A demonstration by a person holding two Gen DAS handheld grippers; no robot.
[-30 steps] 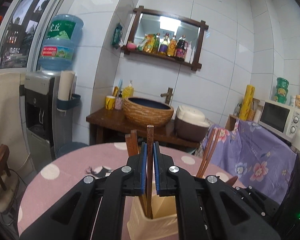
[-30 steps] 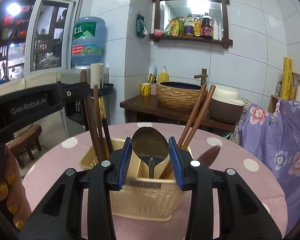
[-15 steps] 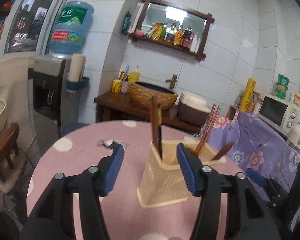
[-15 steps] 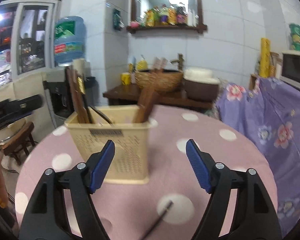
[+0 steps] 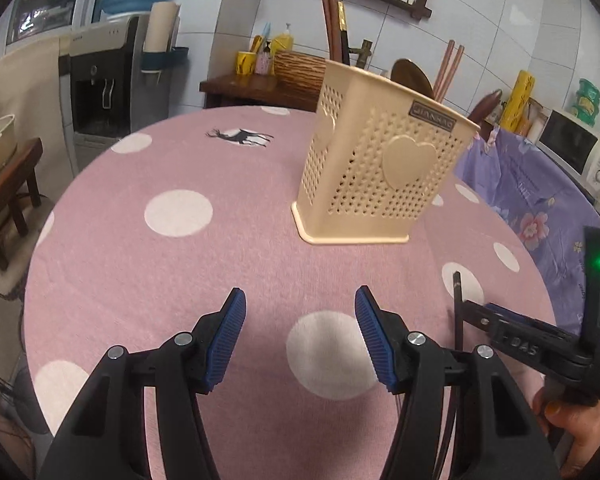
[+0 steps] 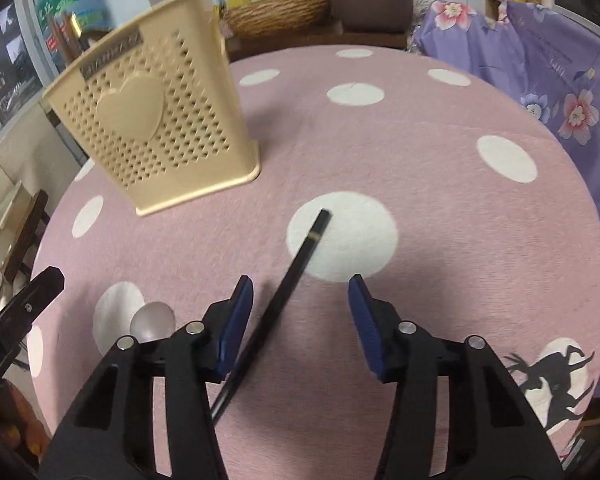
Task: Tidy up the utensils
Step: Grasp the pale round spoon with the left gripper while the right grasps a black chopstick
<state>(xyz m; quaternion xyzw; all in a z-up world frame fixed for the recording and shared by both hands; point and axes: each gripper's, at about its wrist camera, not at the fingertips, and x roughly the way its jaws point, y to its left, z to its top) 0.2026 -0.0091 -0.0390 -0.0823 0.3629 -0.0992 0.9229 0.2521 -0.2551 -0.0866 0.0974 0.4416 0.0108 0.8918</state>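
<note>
A cream perforated utensil holder point(image 5: 376, 164) stands on the pink dotted tablecloth point(image 5: 188, 264), with brown chopsticks point(image 5: 448, 68), a spoon point(image 5: 412, 76) and dark sticks point(image 5: 334, 20) upright in it. It also shows in the right wrist view point(image 6: 152, 120). My left gripper point(image 5: 300, 336) is open and empty, low over the cloth in front of the holder. My right gripper point(image 6: 300, 320) is open over a black chopstick point(image 6: 288, 280) that lies on the cloth between its fingers. A pale spoon point(image 6: 152, 320) lies on the cloth left of it.
The round table's edge point(image 5: 40, 240) curves at the left. A purple flowered cloth point(image 6: 560, 60) covers furniture at the right. A water dispenser point(image 5: 100, 80) and a wooden stand with a woven basin point(image 5: 296, 72) are behind the table.
Both grippers have opened, let go of the utensils in the holder, and pulled back and down to the tablecloth. The right gripper now hovers over the black chopstick.
</note>
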